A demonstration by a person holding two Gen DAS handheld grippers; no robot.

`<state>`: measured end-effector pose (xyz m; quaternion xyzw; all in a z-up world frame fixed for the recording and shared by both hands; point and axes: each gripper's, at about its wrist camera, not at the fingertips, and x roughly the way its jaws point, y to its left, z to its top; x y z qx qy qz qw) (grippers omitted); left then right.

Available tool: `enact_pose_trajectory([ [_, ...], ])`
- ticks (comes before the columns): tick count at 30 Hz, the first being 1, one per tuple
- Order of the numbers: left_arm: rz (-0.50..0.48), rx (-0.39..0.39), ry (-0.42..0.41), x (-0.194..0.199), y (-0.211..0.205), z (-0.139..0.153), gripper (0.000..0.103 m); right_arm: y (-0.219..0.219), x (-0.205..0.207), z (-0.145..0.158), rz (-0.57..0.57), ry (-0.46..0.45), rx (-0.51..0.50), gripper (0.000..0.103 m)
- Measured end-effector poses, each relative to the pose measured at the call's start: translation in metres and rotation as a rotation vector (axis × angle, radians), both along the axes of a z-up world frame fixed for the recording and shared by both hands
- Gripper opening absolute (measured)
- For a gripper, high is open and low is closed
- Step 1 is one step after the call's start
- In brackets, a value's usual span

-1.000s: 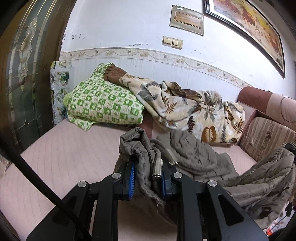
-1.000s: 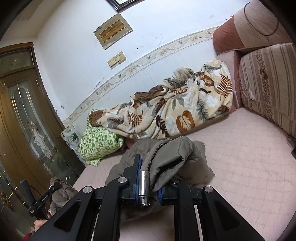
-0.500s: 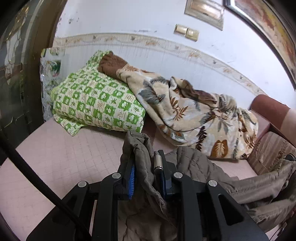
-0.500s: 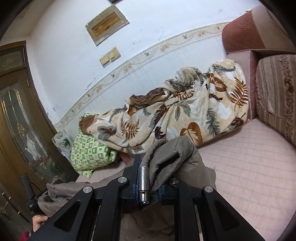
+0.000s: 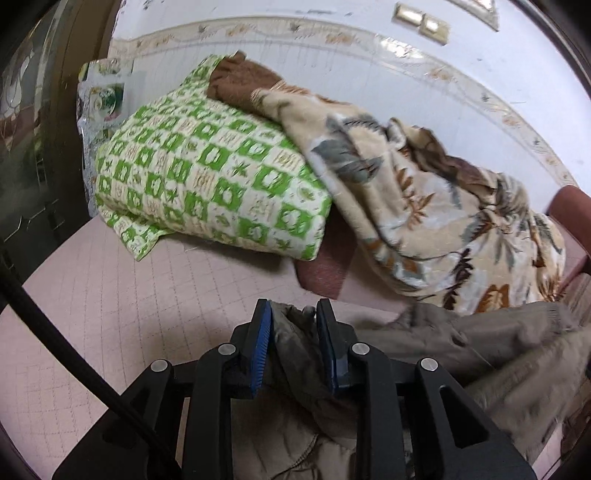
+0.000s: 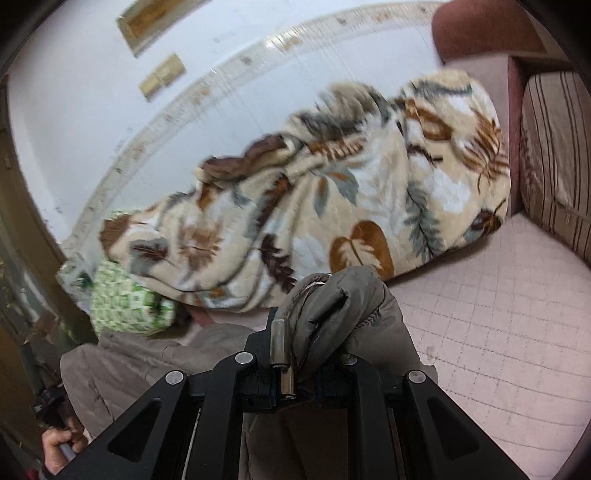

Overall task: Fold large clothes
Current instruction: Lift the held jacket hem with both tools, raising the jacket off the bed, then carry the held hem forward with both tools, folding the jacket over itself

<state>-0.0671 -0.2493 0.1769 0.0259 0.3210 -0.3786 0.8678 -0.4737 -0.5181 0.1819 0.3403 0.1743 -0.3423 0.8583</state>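
The grey-brown jacket (image 5: 480, 354) hangs stretched between the two grippers, low over the pink quilted mattress (image 5: 110, 295). To the left of the left gripper (image 5: 293, 332) the mattress lies bare up to its near-left edge, where a dark door frame (image 5: 48, 147) stands; a black cable (image 5: 55, 343) crosses that corner. Ahead, the room to move is cut short by a green-checked pillow (image 5: 207, 184) and a leaf-patterned blanket (image 5: 424, 206) heaped along the wall.

The left gripper's jaws are opening, with a fold of the jacket between its blue pads (image 5: 262, 347); the cloth fills the gap and touches both. The right gripper (image 6: 299, 354) is closed on a bunched, padded part of the jacket (image 6: 343, 314), a metal pin standing beside the cloth at its left jaw.

Only the right wrist view shows the bare stretch of mattress (image 6: 498, 332) on the far right, bounded by a striped cushion (image 6: 554, 155) and a reddish sofa arm (image 6: 480, 29) — and, at bottom left, the person's hand (image 6: 59, 446) on the other handle. Only the left wrist view shows the pillow in full and a floral bag (image 5: 107, 96) behind it.

The wall (image 6: 74, 92) is white with a patterned border strip, a pair of light switches (image 6: 162, 75) and a framed panel. Both views are blurred in places.
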Motion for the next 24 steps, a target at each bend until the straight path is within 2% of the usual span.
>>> enact_pose_trajectory([
  [6, 0.031, 0.013, 0.002, 0.016, 0.002, -0.01, 0.025, -0.04, 0.034, -0.051, -0.03, 0.081, 0.109, 0.019],
  [9, 0.034, 0.022, -0.001, 0.017, 0.005, -0.01, 0.025, -0.059, 0.038, -0.069, -0.047, 0.085, 0.188, 0.025],
  [12, 0.017, 0.017, -0.01, 0.012, 0.009, -0.007, 0.025, -0.074, 0.027, -0.079, -0.048, 0.017, 0.33, 0.034],
  [14, -0.005, 0.013, -0.014, 0.006, 0.01, -0.004, 0.025, -0.077, 0.011, -0.075, -0.041, -0.062, 0.377, 0.05],
  [16, -0.037, 0.008, -0.018, -0.005, 0.009, -0.001, 0.025, -0.075, -0.009, -0.064, -0.066, -0.102, 0.374, 0.064],
  [19, -0.115, -0.002, -0.018, -0.029, 0.005, 0.006, 0.025, -0.067, -0.039, -0.043, -0.078, -0.168, 0.34, 0.067],
  [22, -0.224, 0.001, -0.009, -0.063, -0.009, 0.009, 0.025, -0.049, -0.044, -0.025, -0.029, -0.13, 0.286, 0.067],
  [24, -0.305, 0.017, 0.011, -0.089, -0.021, 0.006, 0.025, -0.031, -0.036, -0.019, 0.015, -0.061, 0.244, 0.067],
])
